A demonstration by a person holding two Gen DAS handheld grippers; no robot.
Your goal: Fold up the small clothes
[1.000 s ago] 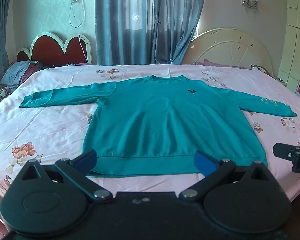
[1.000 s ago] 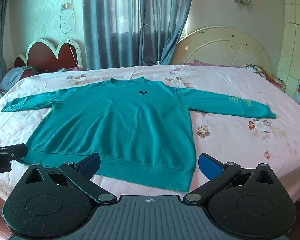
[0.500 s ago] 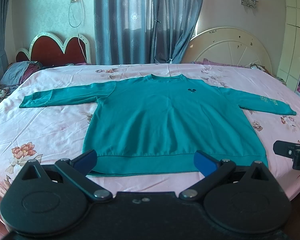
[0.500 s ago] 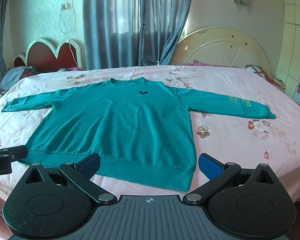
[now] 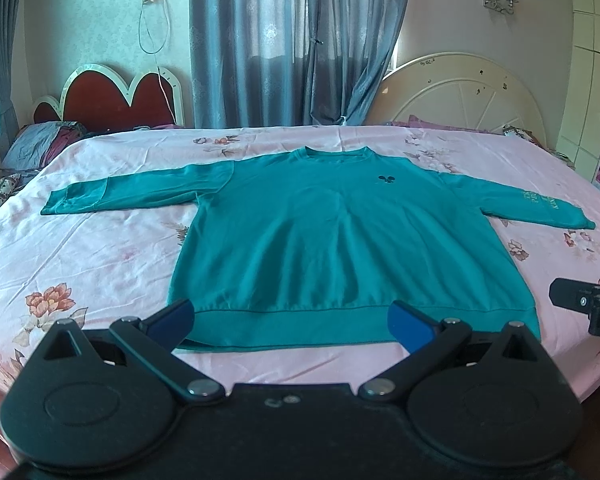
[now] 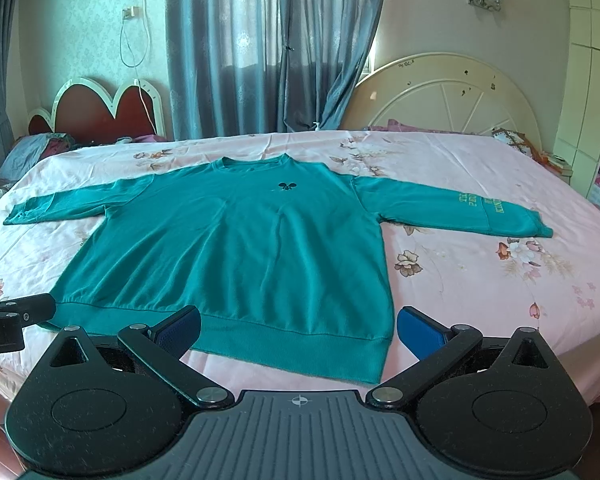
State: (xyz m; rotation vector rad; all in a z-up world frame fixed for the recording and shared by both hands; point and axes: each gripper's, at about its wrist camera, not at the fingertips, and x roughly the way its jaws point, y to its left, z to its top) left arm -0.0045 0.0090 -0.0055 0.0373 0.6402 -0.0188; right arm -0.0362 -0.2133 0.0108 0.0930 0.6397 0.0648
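Observation:
A teal long-sleeved sweatshirt [image 5: 332, 240] [image 6: 240, 248] lies flat and face up on the pink floral bed sheet [image 5: 100, 260] [image 6: 480, 280], both sleeves spread sideways and the hem towards me. My left gripper [image 5: 292, 322] hovers open just before the hem, with blue pads and nothing between them. My right gripper [image 6: 298, 330] is open too, above the hem's right corner, holding nothing. Each gripper shows at the edge of the other's view: the right one's tip [image 5: 580, 300] and the left one's tip [image 6: 16, 312].
Two headboards stand at the bed's far side, a red one [image 5: 112, 100] on the left and a cream round one [image 5: 460, 100] on the right, with grey curtains [image 5: 292, 40] between. Pillows [image 5: 40, 144] lie at the far left. The near bed edge [image 5: 592, 368] drops off close below the hem.
Both views have shifted only slightly; the sweatshirt lies as before and both grippers stay open near the hem.

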